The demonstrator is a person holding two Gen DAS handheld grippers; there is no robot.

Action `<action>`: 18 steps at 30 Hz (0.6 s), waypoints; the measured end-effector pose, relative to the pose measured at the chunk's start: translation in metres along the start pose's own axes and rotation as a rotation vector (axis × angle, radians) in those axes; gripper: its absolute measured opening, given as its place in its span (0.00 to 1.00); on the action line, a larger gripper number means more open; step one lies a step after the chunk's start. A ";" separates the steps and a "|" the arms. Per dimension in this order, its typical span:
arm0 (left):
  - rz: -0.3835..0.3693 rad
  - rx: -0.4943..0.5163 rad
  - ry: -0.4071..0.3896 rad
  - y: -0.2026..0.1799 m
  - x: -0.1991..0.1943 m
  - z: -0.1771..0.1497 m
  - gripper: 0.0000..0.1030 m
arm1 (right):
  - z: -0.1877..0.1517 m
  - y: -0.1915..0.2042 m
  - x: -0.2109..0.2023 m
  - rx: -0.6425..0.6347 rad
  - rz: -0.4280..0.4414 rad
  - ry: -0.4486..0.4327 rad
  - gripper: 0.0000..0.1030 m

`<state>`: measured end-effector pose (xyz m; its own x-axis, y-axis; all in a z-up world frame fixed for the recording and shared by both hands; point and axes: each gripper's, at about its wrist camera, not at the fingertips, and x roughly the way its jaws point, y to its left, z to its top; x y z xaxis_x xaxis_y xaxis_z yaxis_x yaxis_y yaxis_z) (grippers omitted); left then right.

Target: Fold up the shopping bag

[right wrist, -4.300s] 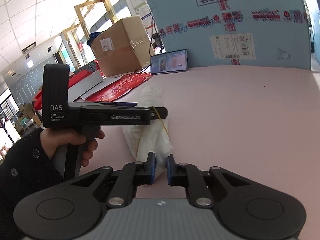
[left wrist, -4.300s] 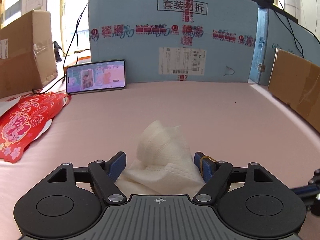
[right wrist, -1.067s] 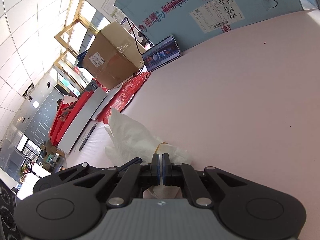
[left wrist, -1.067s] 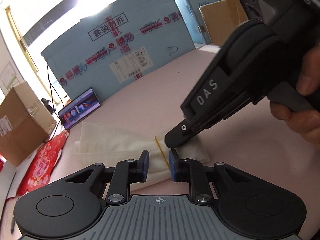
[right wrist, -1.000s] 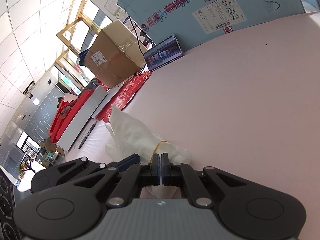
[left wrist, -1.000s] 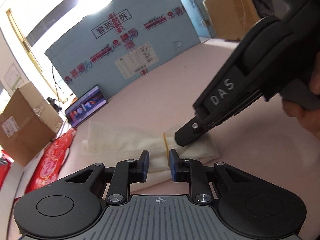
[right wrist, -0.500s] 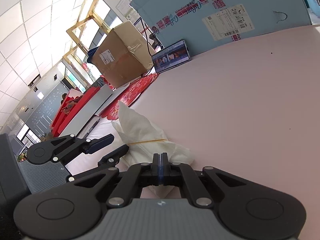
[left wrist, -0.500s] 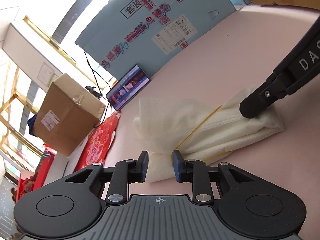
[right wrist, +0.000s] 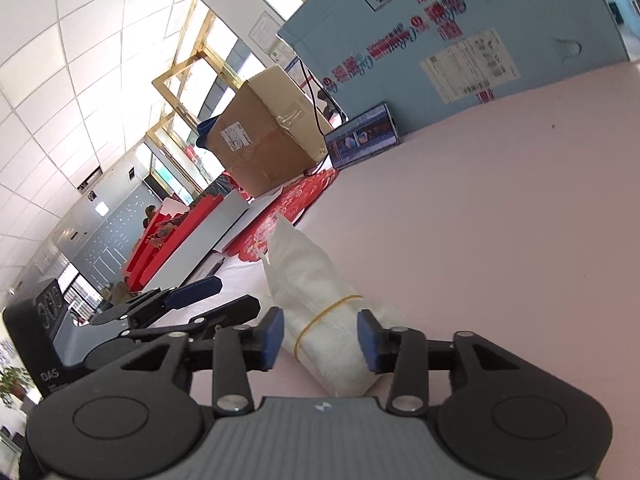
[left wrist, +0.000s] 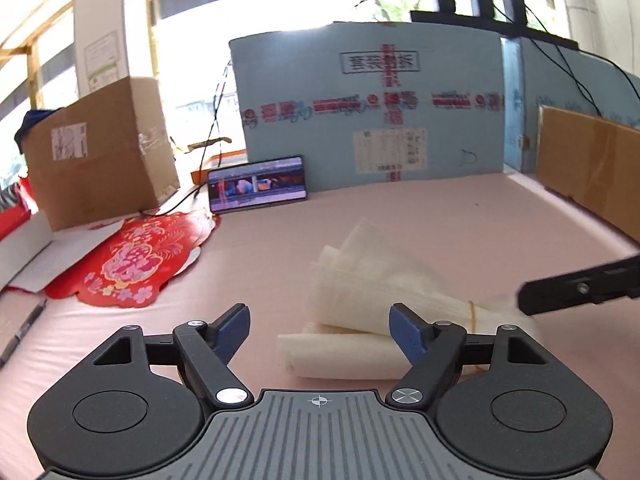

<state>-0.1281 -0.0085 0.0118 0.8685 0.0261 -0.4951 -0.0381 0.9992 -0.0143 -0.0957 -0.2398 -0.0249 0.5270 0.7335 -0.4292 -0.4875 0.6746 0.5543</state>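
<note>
Both grippers let go since 0.5 s ago: left gripper (left wrist: pixel 320 326) & right gripper (right wrist: pixel 320 334) now spread wide, empty. Shopping bag (right wrist: pixel 320 304) lies rolled, rubber band (right wrist: pixel 326 314) round it, near phone (left wrist: pixel 258 189); back off w/o snagging band

box label (left wrist: pixel 378 63) txt blurred | pen (left wrist: pixel 24 330) cut off at L edge

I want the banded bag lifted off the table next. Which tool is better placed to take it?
Probably the right tool: its open fingers sit on either side of the folded bag, just behind the rubber band. The left tool is open too, but most of the bundle lies off to its right.
</note>
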 end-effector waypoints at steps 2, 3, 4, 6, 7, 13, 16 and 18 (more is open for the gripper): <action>-0.070 -0.131 0.004 0.014 0.008 -0.002 0.77 | -0.002 0.004 -0.004 -0.023 -0.024 0.009 0.60; -0.101 -0.199 0.020 0.020 0.013 -0.005 0.77 | 0.000 -0.001 0.001 -0.030 -0.048 0.038 0.60; -0.128 -0.267 0.043 0.026 0.019 -0.008 0.77 | 0.000 -0.003 0.003 -0.024 -0.056 0.064 0.60; -0.178 -0.383 0.071 0.036 0.029 -0.014 0.77 | -0.004 -0.004 0.001 0.012 -0.038 0.069 0.60; -0.197 -0.407 0.068 0.037 0.031 -0.016 0.77 | -0.004 -0.005 0.000 0.037 -0.025 0.072 0.60; -0.267 -0.451 0.055 0.036 0.042 -0.016 0.77 | -0.008 0.007 0.006 -0.005 -0.083 0.076 0.65; -0.278 -0.452 0.063 0.033 0.043 -0.017 0.77 | -0.005 0.010 0.009 -0.068 -0.192 0.066 0.61; -0.304 -0.447 0.067 0.029 0.043 -0.019 0.77 | -0.003 0.011 0.012 -0.110 -0.264 0.060 0.55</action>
<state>-0.1016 0.0208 -0.0260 0.8402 -0.2791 -0.4650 -0.0089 0.8502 -0.5264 -0.0972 -0.2234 -0.0259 0.6051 0.5328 -0.5915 -0.4130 0.8453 0.3390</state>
